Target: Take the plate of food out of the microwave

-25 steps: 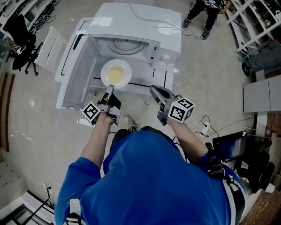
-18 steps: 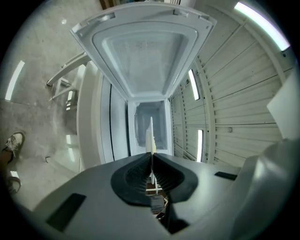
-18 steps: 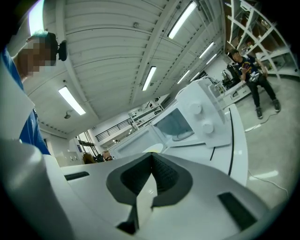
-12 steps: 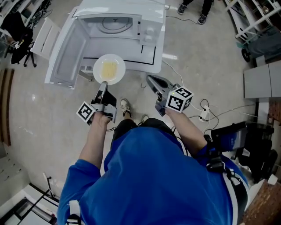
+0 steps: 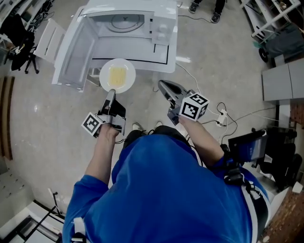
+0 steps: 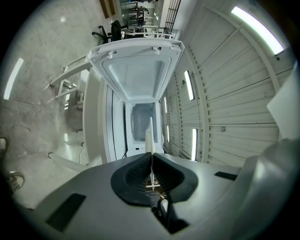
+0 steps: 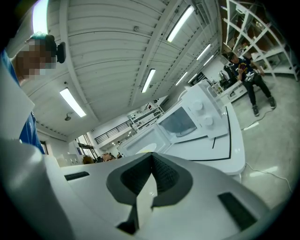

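The white plate with yellow food is held level in front of the microwave, outside its cavity. My left gripper is shut on the plate's near rim. In the left gripper view the plate shows edge-on as a thin white line pinched between the dark pads of the left gripper. The microwave's door stands open to the left, and the cavity with its glass turntable holds nothing. My right gripper hovers to the plate's right, shut with nothing in it; in its own view the right gripper faces the microwave.
The microwave stands on a white table. Cables and a power strip lie on the floor at the right. A person's feet show at the top edge. White shelving stands at the far right, black chairs at the far left.
The plate, gripped by my left gripper, has come out from the microwave's mouth toward me. The right gripper has stayed beside it, still shut.
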The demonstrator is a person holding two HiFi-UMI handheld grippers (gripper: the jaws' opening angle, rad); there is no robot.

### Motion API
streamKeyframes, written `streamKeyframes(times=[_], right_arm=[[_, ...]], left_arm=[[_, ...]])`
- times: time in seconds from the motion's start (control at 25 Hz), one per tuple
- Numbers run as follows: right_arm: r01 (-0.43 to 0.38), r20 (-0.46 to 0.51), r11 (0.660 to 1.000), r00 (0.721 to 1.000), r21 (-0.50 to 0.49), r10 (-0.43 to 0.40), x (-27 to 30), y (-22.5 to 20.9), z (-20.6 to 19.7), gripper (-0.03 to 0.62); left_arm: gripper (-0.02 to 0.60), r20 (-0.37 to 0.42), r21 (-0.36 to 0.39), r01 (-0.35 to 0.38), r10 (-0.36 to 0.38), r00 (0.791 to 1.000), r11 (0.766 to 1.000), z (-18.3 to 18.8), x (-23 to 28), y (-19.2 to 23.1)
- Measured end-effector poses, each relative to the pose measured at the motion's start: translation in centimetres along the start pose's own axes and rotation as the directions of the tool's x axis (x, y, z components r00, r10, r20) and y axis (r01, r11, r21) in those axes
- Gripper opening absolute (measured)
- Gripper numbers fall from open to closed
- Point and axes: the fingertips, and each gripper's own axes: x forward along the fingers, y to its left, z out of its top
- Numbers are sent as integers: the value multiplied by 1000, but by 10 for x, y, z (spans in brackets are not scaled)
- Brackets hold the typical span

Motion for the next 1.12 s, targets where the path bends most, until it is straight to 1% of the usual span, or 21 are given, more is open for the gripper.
streamKeyframes(times=[0.2, 0.4, 0.56, 0.76, 1.12], right_arm=[[14, 13, 1000, 1000, -1, -14, 8, 10, -2, -9], [27, 26, 1000, 999, 13, -28, 15, 9, -4, -9], [38, 26, 999, 999, 28, -39, 16, 8, -4, -9], [46, 30, 999, 998, 25, -46, 16, 5, -1, -9], [48, 32, 999, 998, 19, -49, 20, 2, 6, -9]], left_arm=[[18, -1, 1, 11, -11, 1000, 1000, 19, -8, -3], [18, -3, -7, 27, -27, 1000, 1000, 32, -10, -2], [18, -4, -11, 27, -27, 1000, 1000, 37, -12, -5], [18, -11, 2, 29, -29, 1000, 1000, 41, -9, -5], [18, -24, -1, 38, -38, 999, 999, 39, 1, -11]])
